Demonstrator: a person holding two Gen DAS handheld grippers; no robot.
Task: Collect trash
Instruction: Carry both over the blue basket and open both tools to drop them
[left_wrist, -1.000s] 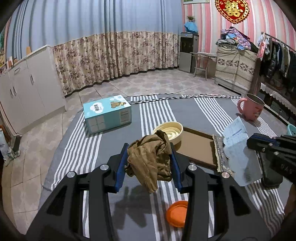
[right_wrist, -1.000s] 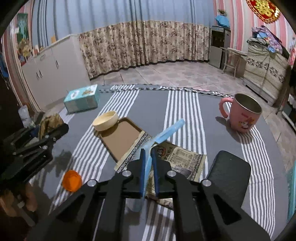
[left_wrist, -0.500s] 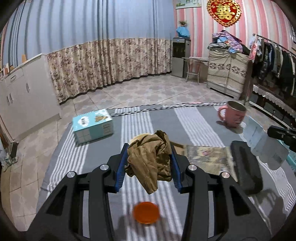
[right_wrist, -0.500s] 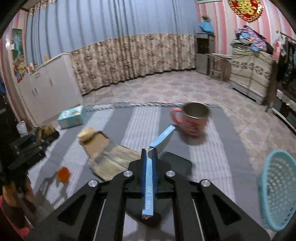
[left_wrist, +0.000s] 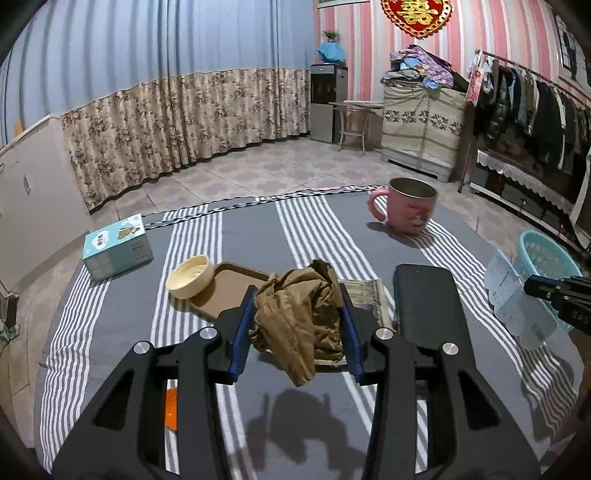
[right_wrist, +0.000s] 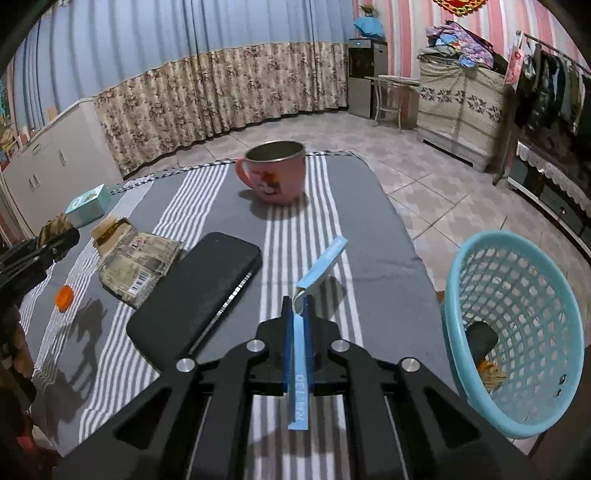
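A thin blue plastic packet (right_wrist: 301, 354) is pinched edge-on between the nearly closed jaws of the right gripper (right_wrist: 297, 314), its long axis running forward along the fingers and its free end tilting up and to the right. The turquoise basket (right_wrist: 509, 369) is seen just to the right of that claw and lower, beside the table's edge, with some trash already inside. A crumpled brown wrapper (left_wrist: 301, 317) is clamped in the partly open left gripper (left_wrist: 297, 328), from which the basket (left_wrist: 543, 258) lies well off to the right. The right hand is judged the nearer, so a short rightward carry is called for.
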